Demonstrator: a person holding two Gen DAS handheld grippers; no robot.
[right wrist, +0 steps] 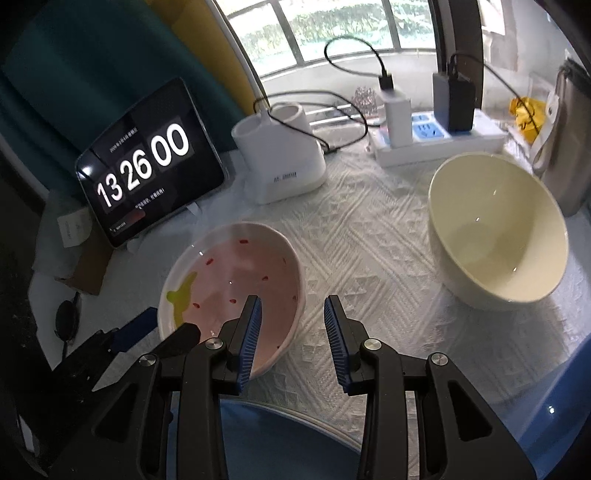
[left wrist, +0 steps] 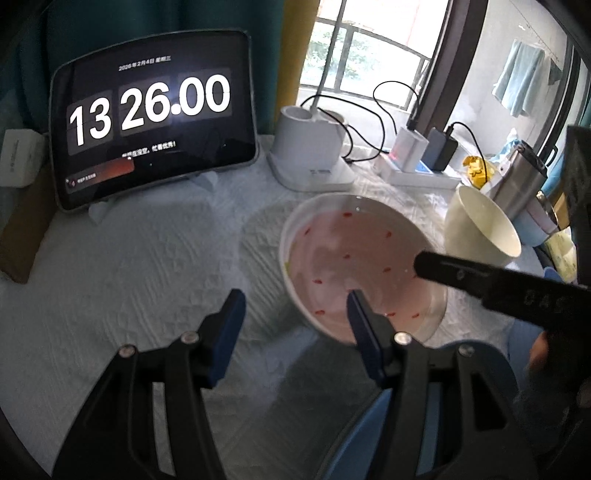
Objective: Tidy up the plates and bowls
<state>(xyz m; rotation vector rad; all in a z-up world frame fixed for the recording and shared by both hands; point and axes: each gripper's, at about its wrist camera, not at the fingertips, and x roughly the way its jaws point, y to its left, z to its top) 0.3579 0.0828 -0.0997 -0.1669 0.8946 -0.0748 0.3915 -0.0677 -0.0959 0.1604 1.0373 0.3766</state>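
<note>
Left gripper: jaws spread wide, holding nothing; its right finger overlaps the near rim of the pink plate, contact cannot be confirmed. Right gripper: jaws parted, empty, its left finger over the same plate's near edge. The plate, pink with red flecks and a yellow-green mark, sits tilted on the white textured cloth. A cream bowl stands well apart to its right, also on the cloth. Blue plate lies at the near edge beneath the grippers. Behind: tablet clock reading 13 26 00, white holder, power strip with cabled chargers, steel flask, teal curtain, window.
</note>
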